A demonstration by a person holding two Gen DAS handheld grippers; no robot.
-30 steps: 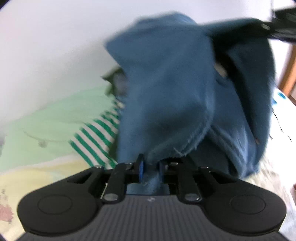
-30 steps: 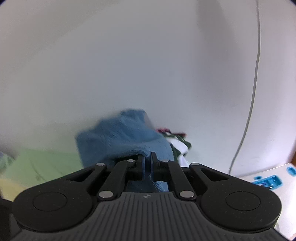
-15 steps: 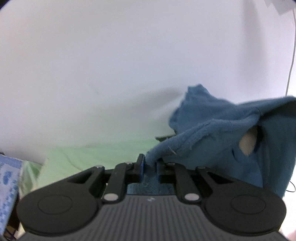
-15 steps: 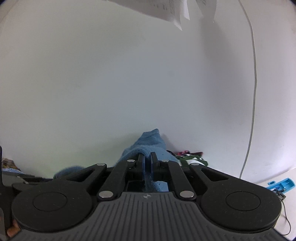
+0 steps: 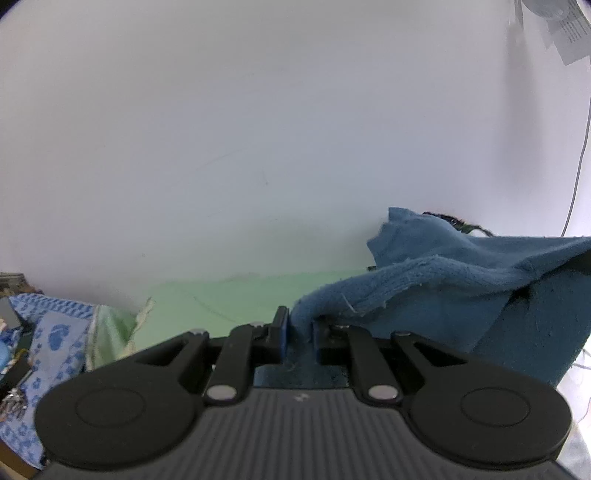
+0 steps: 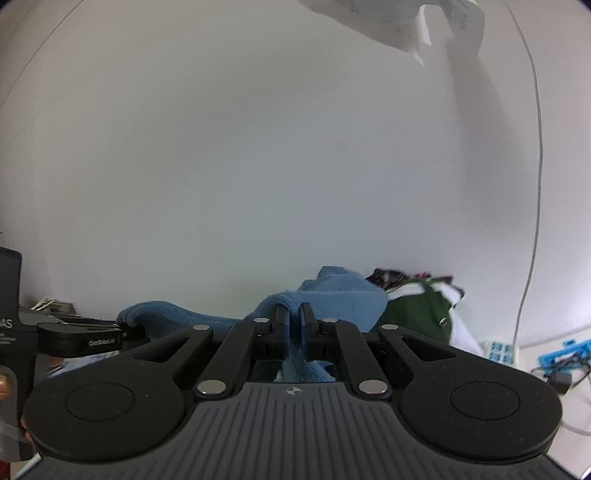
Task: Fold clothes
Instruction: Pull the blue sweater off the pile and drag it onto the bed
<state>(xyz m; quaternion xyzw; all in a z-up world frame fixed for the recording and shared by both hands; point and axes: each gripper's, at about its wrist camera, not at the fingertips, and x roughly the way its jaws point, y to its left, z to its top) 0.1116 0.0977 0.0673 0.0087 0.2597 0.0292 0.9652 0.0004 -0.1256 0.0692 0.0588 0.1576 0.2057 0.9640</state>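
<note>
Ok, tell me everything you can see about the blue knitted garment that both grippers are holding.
The blue knitted garment looks like soft, slightly fuzzy knit with a thick rolled hem. It is lifted and stretched between the left gripper and the right gripper, each pinching a bunched edge between closed fingers. In the left view it hangs in loose folds to the right, with frayed threads. Behind it lie a pale green sheet and a dark green garment.

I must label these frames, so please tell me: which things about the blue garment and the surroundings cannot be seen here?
- Blue garment: lower part, so its type; left wrist view, cut by right edge; right wrist view, behind the right gripper.
- Surface under it: both views, behind gripper bodies.
- Left gripper: pad contact buried in cloth.
- Papers on the wall: print too small.
- Green garment: partly hidden by blue cloth.
</note>
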